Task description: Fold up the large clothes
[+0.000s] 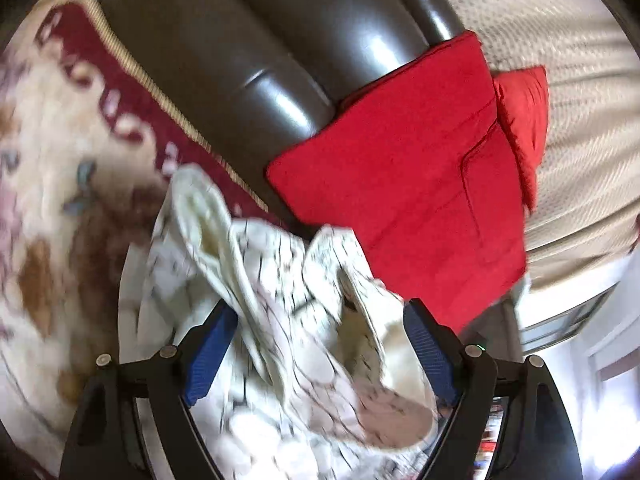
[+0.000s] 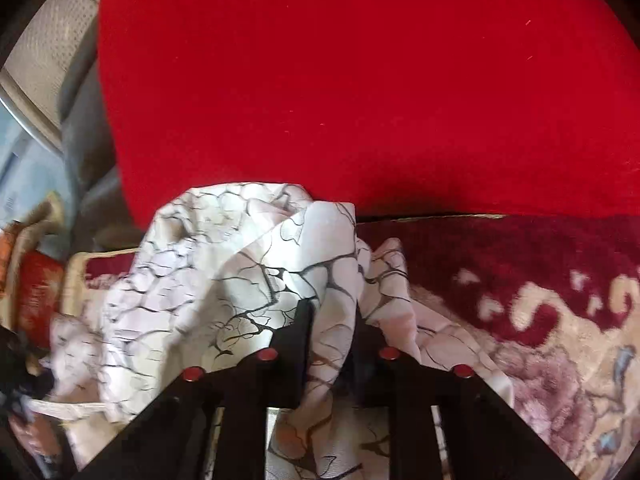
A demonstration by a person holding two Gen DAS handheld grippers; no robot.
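Now, from the left wrist view, we see our left gripper (image 1: 320, 320) with its blue pads (image 1: 208, 356) spread wide. The white garment with a dark crackle print (image 1: 280, 320) lies bunched between them, but the pads do not press on it. The cloth is blurred, so we cannot tell its exact folds. Beyond it a red cushion (image 1: 408, 168) leans against a dark leather sofa (image 1: 248, 40), with a second red cushion (image 1: 524, 112) just behind, on a beige textured cover (image 1: 560, 40). A patterned red and cream rug (image 1: 60, 160) fills the left side.

From the right wrist view, our right gripper (image 2: 332, 312) has its black fingers drawn close together, pinching a fold of the same garment (image 2: 224, 264) that rises between them. The rest of the cloth spreads in a crumpled heap to the left, over the rug (image 2: 540, 320). The red cushion (image 2: 340, 80) fills the upper frame, directly behind the garment.
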